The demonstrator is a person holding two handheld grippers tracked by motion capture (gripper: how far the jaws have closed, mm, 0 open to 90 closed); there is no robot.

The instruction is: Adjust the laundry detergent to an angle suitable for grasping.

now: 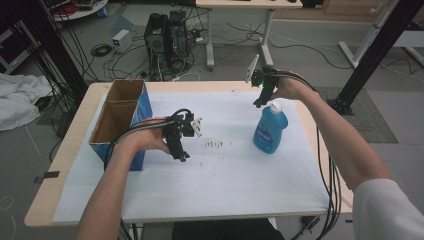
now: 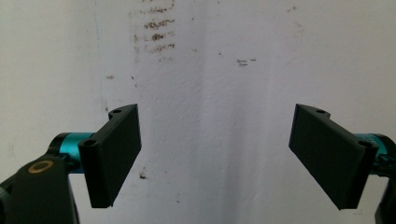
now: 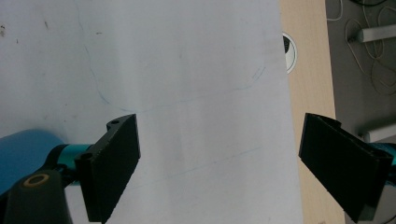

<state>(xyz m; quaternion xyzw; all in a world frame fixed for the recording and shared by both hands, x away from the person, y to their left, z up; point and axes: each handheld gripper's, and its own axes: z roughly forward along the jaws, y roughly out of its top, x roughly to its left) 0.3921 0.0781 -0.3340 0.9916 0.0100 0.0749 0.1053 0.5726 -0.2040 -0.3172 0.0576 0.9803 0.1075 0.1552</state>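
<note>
Standing right of centre on the smudged white sheet (image 1: 210,175), the glossy blue plastic bottle (image 1: 270,131) sits just below the right gripper (image 1: 258,102); left gripper (image 1: 183,156) likewise gapes empty.

The blue bottle (image 1: 270,131) stands up straight on the white sheet, on the right side of the table. It has a white cap on top and a label on its front. It is full of blue liquid. It stands alone, well away from the brown marks in the middle. Its blue side (image 3: 23,149) shows in the right gripper view too.
</note>
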